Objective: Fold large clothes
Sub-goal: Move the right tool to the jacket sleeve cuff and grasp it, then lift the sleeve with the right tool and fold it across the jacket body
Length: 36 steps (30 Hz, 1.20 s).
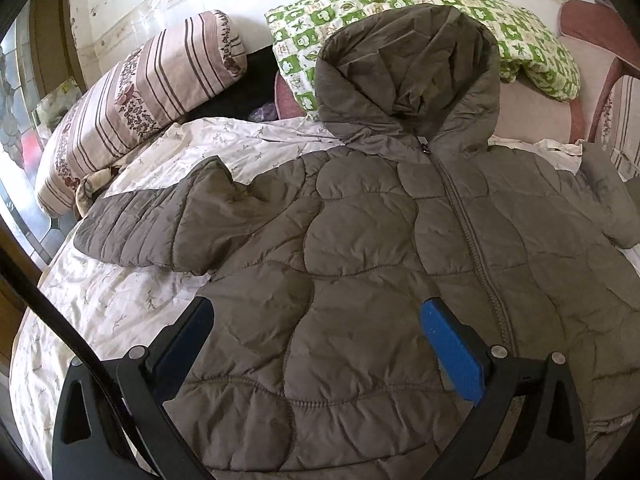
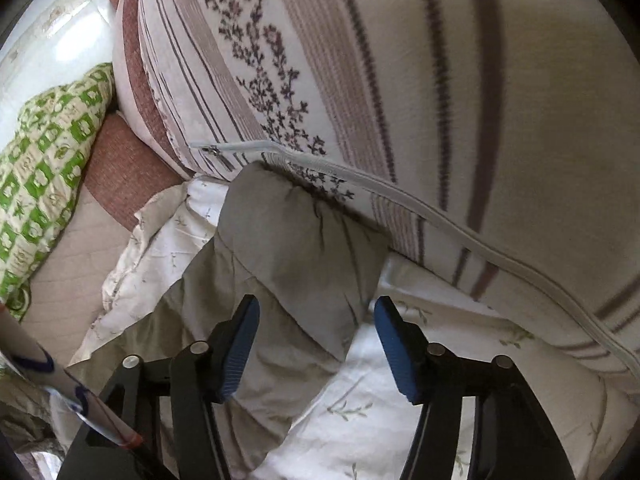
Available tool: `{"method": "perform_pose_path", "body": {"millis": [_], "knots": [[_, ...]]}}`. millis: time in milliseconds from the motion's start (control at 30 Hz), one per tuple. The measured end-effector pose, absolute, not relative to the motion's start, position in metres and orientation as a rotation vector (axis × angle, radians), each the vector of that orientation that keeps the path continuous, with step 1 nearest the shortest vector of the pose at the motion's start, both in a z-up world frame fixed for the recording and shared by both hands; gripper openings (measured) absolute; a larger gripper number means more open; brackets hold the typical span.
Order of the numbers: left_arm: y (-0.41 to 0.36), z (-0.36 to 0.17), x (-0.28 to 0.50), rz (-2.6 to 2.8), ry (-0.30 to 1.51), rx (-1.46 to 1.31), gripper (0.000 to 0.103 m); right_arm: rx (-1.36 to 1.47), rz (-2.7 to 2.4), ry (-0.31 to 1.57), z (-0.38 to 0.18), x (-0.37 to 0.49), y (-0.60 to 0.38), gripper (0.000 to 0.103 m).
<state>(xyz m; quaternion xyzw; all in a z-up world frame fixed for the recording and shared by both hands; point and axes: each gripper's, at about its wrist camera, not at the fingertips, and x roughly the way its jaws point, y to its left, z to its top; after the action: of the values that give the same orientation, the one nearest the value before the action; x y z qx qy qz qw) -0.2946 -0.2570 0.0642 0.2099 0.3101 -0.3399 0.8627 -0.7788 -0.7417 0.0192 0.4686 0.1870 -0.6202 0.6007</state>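
Jacket (image 1: pixel 360 240): lay flat on the bed (image 1: pixel 120 308), hood far.
Left gripper (image 1: pixel 316 324): wide apart above the jacket.
Right gripper (image 2: pixel 316 320): half wide around the sleeve (image 2: pixel 296 248), not squeezing.

We see a bed (image 1: pixel 120 312) under a pale sprigged sheet. On it lie a grey hooded jacket (image 1: pixel 360 260), striped bolsters (image 1: pixel 132 108) and a green-checked quilt (image 1: pixel 400 4).

Striped pillow (image 1: pixel 136 108), green checked quilt (image 1: pixel 420 4), floral sheet (image 1: pixel 112 304)
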Motion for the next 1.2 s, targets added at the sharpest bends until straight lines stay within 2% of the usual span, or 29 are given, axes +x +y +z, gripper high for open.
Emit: {"method": "perform_pose_path", "body": {"millis": [67, 100, 167, 200, 267, 533, 800, 967, 1200], "knots": [[-0.258, 0.063, -0.296, -0.711, 0.645, 0.446, 0.103, 1.093, -1.454, 0.453, 0.014, -0.778, -0.747, 0.061], [-0.259, 0.063, -0.296, -0.71, 0.644, 0.449, 0.103, 1.096, -1.446, 0.451, 0.013, -0.778, -0.749, 0.049], [-0.26, 0.061, -0.296, -0.708, 0.644, 0.458, 0.103, 1.096, -1.421, 0.46, 0.009, -0.777, -0.752, 0.036], [-0.26, 0.06, -0.296, -0.708, 0.645, 0.46, 0.103, 1.081, -1.418, 0.45, 0.011, -0.778, -0.751, 0.025], [-0.262, 0.06, -0.296, -0.706, 0.645, 0.462, 0.103, 1.058, -1.41, 0.409, 0.018, -0.78, -0.745, 0.02], [-0.258, 0.063, -0.3, -0.719, 0.636, 0.451, 0.103, 0.94, -1.395, 0.323, 0.075, -0.785, -0.707, 0.015], [-0.247, 0.079, -0.3, -0.733, 0.629, 0.401, 0.103, 0.822, -1.294, 0.233, 0.17, -0.765, -0.647, 0.015], [-0.238, 0.087, -0.297, -0.743, 0.642, 0.361, 0.103, 0.73, -1.179, 0.207, 0.23, -0.722, -0.593, 0.015], [-0.225, 0.097, -0.294, -0.739, 0.642, 0.324, 0.103, 0.626, -0.993, 0.22, 0.285, -0.627, -0.522, 0.015]]}}
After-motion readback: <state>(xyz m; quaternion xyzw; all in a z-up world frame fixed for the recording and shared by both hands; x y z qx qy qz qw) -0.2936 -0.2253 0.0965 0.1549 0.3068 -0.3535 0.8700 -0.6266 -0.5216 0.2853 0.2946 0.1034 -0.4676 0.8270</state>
